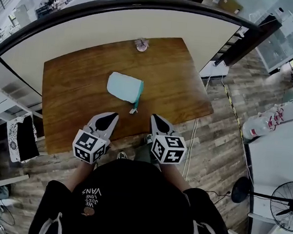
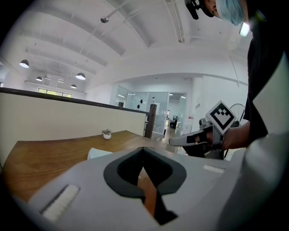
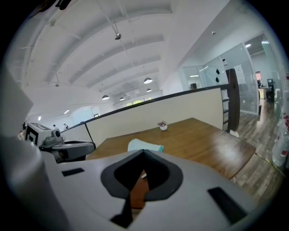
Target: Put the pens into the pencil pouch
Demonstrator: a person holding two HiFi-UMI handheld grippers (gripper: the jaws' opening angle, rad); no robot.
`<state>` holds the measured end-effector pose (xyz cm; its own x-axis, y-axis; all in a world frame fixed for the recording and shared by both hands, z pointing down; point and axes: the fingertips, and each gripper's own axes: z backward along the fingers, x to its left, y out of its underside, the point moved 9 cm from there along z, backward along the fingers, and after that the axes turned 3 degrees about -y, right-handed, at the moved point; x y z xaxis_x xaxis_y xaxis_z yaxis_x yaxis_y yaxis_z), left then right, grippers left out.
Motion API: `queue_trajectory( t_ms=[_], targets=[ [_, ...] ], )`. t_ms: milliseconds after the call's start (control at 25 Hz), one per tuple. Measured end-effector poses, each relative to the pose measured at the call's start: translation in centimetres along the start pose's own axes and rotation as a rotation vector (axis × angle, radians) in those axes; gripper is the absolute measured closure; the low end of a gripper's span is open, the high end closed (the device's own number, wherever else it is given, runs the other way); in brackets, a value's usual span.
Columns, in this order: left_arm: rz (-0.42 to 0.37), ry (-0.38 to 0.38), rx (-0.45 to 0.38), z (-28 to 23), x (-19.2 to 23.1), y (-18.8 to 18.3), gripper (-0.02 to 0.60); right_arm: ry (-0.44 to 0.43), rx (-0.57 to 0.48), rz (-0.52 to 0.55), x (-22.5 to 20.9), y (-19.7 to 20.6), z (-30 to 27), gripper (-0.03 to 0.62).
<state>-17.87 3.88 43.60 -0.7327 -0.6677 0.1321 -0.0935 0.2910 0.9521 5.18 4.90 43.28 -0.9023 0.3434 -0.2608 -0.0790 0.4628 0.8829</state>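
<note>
A light blue pencil pouch (image 1: 124, 88) lies flat in the middle of the wooden table (image 1: 78, 82), its teal zip end and pull tag (image 1: 134, 109) pointing toward me. It also shows in the left gripper view as a pale pouch (image 2: 100, 153), and in the right gripper view as a pouch (image 3: 144, 145). I see no pen in any view. My left gripper (image 1: 113, 116) and right gripper (image 1: 154, 117) hover side by side over the table's near edge, short of the pouch. Both are shut with nothing between the jaws.
A small potted plant (image 1: 141, 44) stands at the table's far edge, against a low white wall with a dark rail. A chair (image 1: 22, 139) stands left of the table. A floor fan (image 1: 287, 197) is far to the right.
</note>
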Motion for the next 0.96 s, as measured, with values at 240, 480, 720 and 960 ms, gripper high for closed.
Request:
queue_trajectory(
  t_ms=[240, 480, 720, 960],
  targets=[
    [0.005, -0.005, -0.023, -0.1, -0.1, -0.1, 0.571, -0.01, 0.012, 0.018, 0.2, -0.1, -0.5, 0.582],
    [0.017, -0.004, -0.027, 0.2, 0.2, 0.1, 0.571, -0.013, 0.02, 0.026, 0.6, 0.0, -0.8, 0.582],
    [0.023, -0.002, -0.03, 0.0, 0.4, 0.1, 0.571, -0.008, 0.029, 0.024, 0.5, 0.1, -1.1, 0.582],
    [0.019, 0.003, -0.026, -0.1, 0.5, 0.2, 0.571, -0.004, 0.028, 0.025, 0.5, 0.1, -1.3, 0.582]
  ],
)
